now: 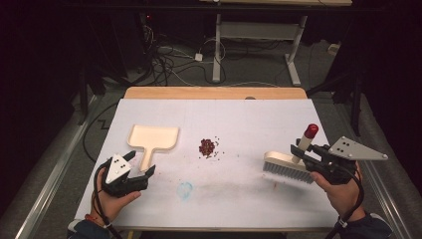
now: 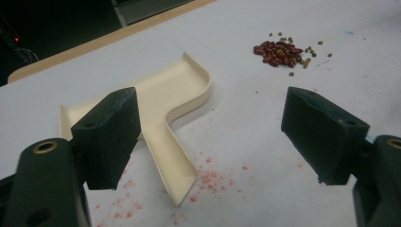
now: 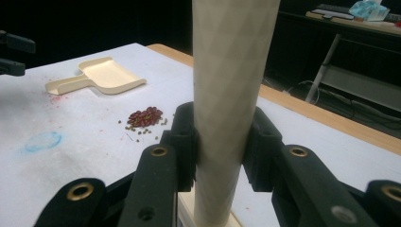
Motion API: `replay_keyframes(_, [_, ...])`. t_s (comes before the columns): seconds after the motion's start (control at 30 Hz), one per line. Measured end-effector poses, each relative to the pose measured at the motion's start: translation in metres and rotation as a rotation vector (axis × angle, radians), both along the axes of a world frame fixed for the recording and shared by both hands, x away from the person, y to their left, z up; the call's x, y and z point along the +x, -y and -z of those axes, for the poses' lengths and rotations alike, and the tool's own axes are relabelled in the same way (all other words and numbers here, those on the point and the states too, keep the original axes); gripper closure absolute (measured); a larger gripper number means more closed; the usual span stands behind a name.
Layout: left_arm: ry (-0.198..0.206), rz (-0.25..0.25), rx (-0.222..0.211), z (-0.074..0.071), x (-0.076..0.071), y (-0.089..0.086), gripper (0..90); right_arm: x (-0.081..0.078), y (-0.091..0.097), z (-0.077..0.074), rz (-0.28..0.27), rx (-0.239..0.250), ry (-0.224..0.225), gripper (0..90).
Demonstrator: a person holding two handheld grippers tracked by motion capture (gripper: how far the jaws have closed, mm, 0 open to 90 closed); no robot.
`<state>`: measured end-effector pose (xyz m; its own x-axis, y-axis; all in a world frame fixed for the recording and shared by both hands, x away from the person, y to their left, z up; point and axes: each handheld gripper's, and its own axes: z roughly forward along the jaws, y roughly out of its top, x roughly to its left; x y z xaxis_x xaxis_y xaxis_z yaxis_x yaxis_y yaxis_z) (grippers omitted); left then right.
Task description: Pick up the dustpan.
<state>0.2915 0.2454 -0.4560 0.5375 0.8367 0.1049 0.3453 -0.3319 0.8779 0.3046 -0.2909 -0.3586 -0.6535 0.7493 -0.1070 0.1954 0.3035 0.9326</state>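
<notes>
Beans (image 1: 207, 147), a small heap of glossy dark red kidney beans with a few tiny greenish ones strewn round it, lie near the middle of the white tabletop (image 1: 249, 189), well apart from both tools. Toward the left edge rests a cream plastic dustpan (image 1: 151, 140), flat, with a low curved rim and a tapering handle that points at the near edge. The left gripper (image 2: 208, 137) hovers over that handle with its jaws spread wide, the black pads on either side of it and nothing pressed between them. Near the right edge the right gripper (image 3: 220, 146) is clamped on the pale, faceted handle of a brush (image 1: 291, 164); the handle ends in a red cap and the grey bristles rest on the surface. Pink smears and a faint blue ring stain the tabletop. I would judge the risks plain enough: the dustpan's handle is thin and slick, so a skewed pinch could flip or skid the pan; and a fast sweep with stiff bristles could scatter round beans past the pan's mouth or off the far edge.
</notes>
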Motion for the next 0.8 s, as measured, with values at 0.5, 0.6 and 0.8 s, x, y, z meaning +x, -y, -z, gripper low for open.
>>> replay_keyframes(0.5, [-0.063,-0.046,0.098,-0.001,0.001,0.002,20.4,-0.001,-0.004,-0.002,0.003,-0.004,0.014,69.8])
replay_keyframes(0.6, [-0.173,-0.111,0.093,-0.005,0.011,-0.005,20.2,0.002,-0.007,-0.001,-0.004,-0.008,0.008,69.8])
replay_keyframes(0.8, [-0.273,-0.138,0.082,0.000,0.033,-0.004,20.9,0.007,-0.010,0.002,-0.005,-0.012,-0.008,69.7])
